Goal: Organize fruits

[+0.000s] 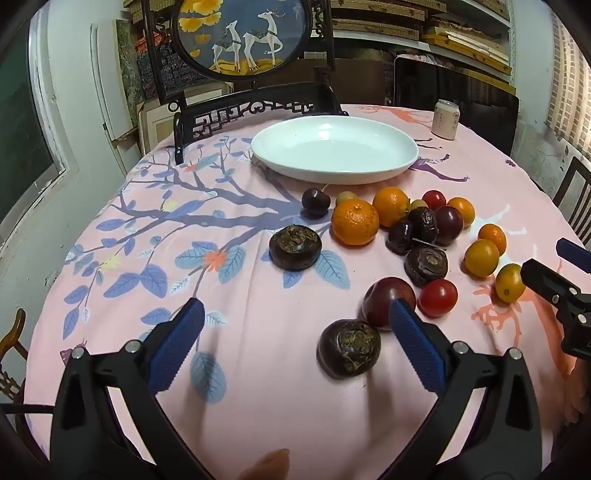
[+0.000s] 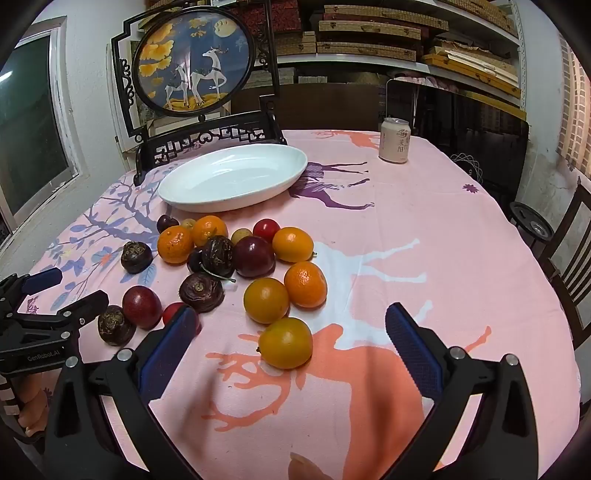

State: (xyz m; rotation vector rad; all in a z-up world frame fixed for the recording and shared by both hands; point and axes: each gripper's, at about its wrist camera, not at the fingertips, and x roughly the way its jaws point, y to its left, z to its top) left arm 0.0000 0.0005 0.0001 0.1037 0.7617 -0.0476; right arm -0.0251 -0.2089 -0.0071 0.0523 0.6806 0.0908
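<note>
Several fruits lie loose on the pink tablecloth (image 1: pixel 258 369): oranges (image 1: pixel 355 222), dark water chestnuts (image 1: pixel 295 246), plums and cherry tomatoes (image 1: pixel 438 297). Beyond them sits an empty white oval plate (image 1: pixel 334 147) (image 2: pixel 232 177). My left gripper (image 1: pixel 295 317) stands open above the cloth, with a water chestnut (image 1: pixel 349 348) just inside its right finger and a dark red plum (image 1: pixel 388 304) behind that fingertip. My right gripper (image 2: pixel 290 317) is open too, a yellow-orange fruit (image 2: pixel 285 342) lying between its fingers, untouched. Each gripper shows at the edge of the other's view.
A pale drink can (image 1: pixel 447 119) (image 2: pixel 395 140) stands at the far right of the table. A carved dark frame with a round deer picture (image 1: pixel 240 33) stands behind the plate. Chairs (image 2: pixel 569 258) flank the table's right side. Shelves fill the back wall.
</note>
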